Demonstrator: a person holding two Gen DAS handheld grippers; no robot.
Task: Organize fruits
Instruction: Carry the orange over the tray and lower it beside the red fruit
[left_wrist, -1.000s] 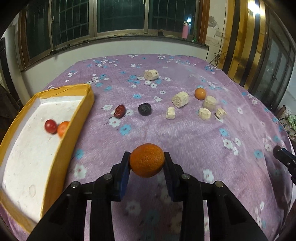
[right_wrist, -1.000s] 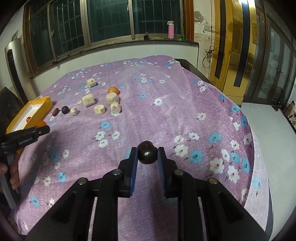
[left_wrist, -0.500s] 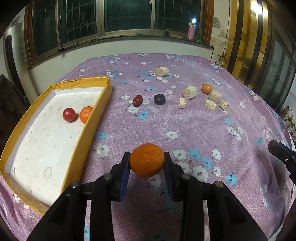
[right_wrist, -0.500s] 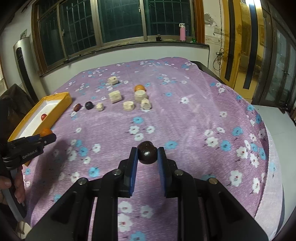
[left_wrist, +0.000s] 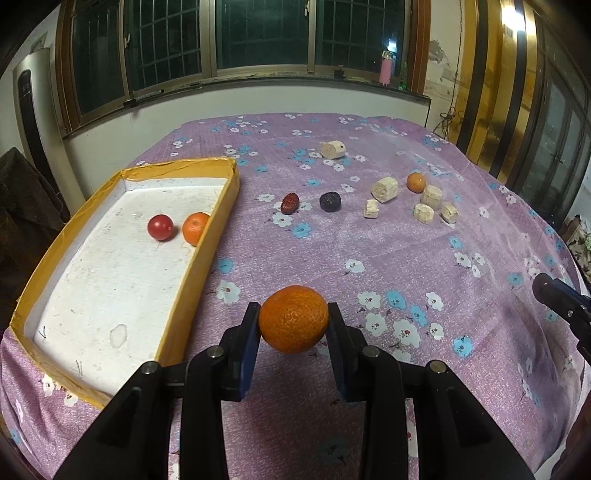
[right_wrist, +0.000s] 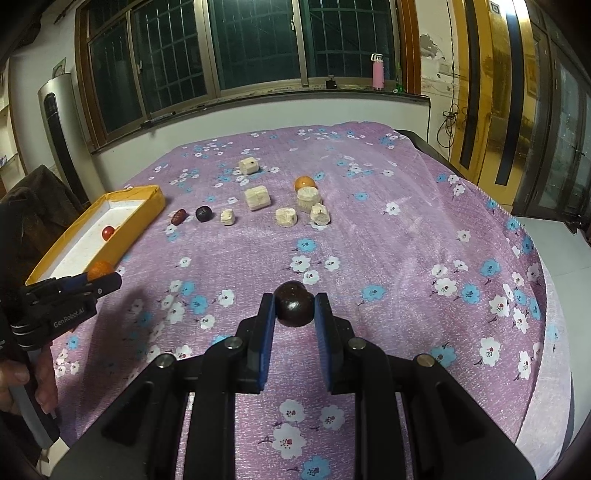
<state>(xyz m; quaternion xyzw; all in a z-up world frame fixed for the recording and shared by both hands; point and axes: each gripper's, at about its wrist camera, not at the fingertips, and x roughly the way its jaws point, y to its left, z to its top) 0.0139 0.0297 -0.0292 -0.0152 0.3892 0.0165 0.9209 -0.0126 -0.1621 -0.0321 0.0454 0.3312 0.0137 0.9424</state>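
Note:
My left gripper (left_wrist: 292, 325) is shut on an orange mandarin (left_wrist: 293, 318), held above the purple flowered cloth just right of the yellow-rimmed tray (left_wrist: 192, 273). The tray holds a red fruit (left_wrist: 160, 227) and a small orange (left_wrist: 195, 228). My right gripper (right_wrist: 294, 308) is shut on a dark brown round fruit (right_wrist: 294, 303), held above the cloth near the table's front. On the cloth lie a red date (left_wrist: 290, 202), a dark plum (left_wrist: 330, 201) and a small orange (left_wrist: 416, 182). The left gripper with its mandarin also shows in the right wrist view (right_wrist: 99, 273).
Several pale cork-like chunks (left_wrist: 384, 189) lie among the fruits at the far middle and right. The right gripper's tip (left_wrist: 554, 293) shows at the right edge of the left wrist view. A window sill with a pink bottle (left_wrist: 385, 67) runs behind the table.
Both grippers have drawn back and risen, still holding their fruits. The tray and loose fruits now look farther away and the tray shows more fully.

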